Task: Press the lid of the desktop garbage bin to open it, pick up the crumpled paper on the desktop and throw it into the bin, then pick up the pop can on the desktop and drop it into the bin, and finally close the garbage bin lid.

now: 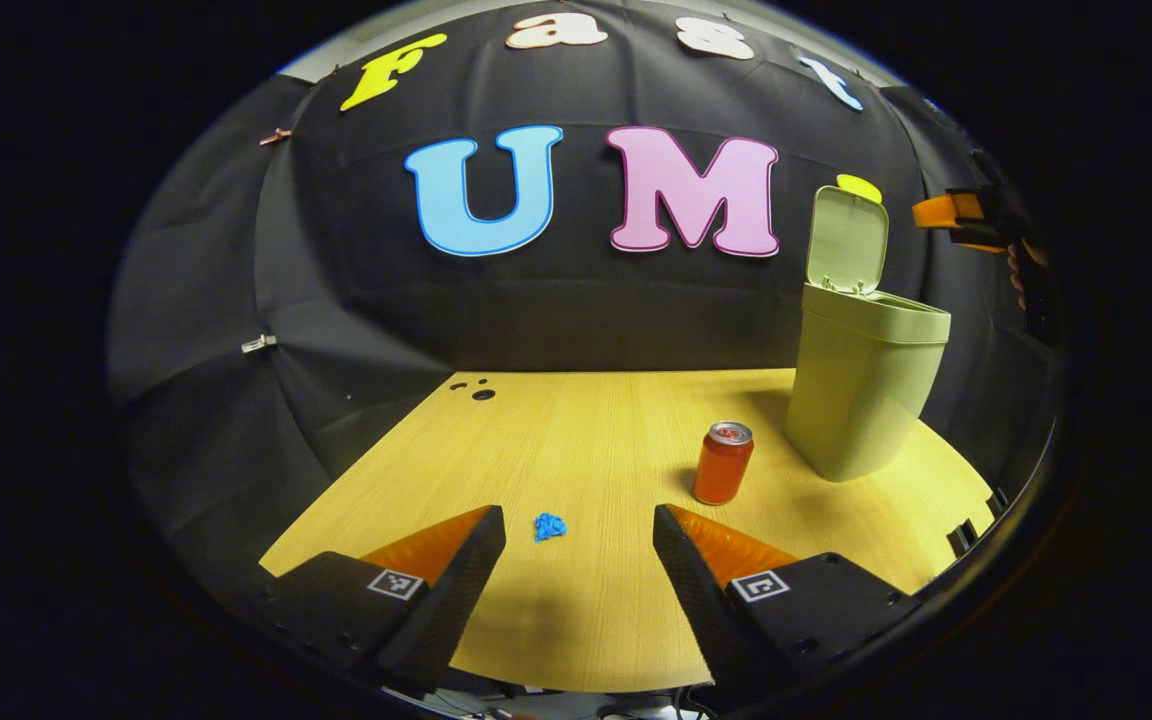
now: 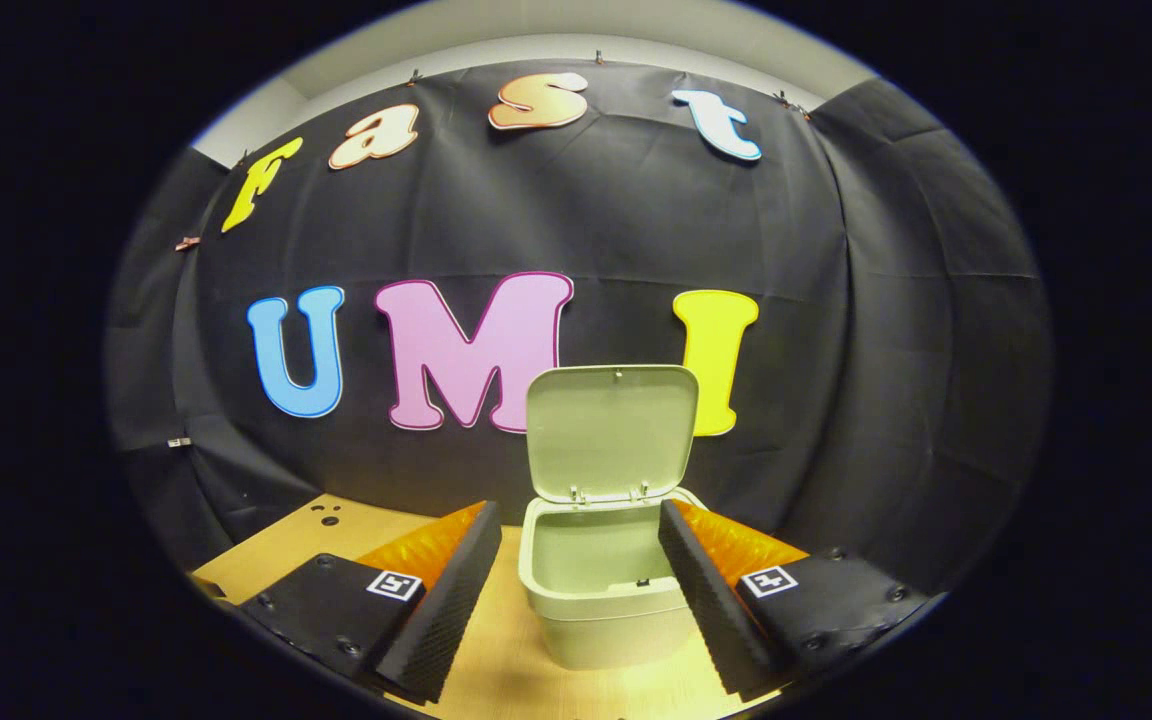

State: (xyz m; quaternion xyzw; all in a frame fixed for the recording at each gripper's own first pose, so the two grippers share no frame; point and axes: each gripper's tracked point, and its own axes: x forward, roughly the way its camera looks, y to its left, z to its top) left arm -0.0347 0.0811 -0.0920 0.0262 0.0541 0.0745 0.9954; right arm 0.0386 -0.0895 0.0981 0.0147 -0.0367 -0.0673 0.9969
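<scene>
Your left gripper point(image 1: 579, 540) hangs low over the near edge of the pale wooden desktop point(image 1: 596, 430), jaws spread wide with nothing between them, and the small blue crumpled paper point(image 1: 549, 526) lies on the wood just beyond the fingertips, sitting a little toward the left finger. Since the lid is already up, the step in hand looks to be collecting that paper. Shift slightly left so the wad sits midway between the fingers, come down until the tips almost brush the wood, and close gently; it is small and light and will likely skid if one finger reaches it first. The wad is a roughly round lump with no clear long axis, so approach angle matters little. Farther off and to the right, the orange aluminium pop can point(image 1: 723, 463) stands upright, its long axis vertical and its silver top facing up, well apart from the paper; keep your right finger from clipping it. Beyond the can, at the far right, the pale green plastic garbage bin point(image 1: 861, 395) stands upright with its hinged lid point(image 1: 846, 243) raised, mouth facing up. Your right gripper point(image 2: 579, 548) hovers just in front of that bin point(image 2: 606, 590), jaws wide and empty, looking into the open mouth beneath the lid point(image 2: 611, 433).
</scene>
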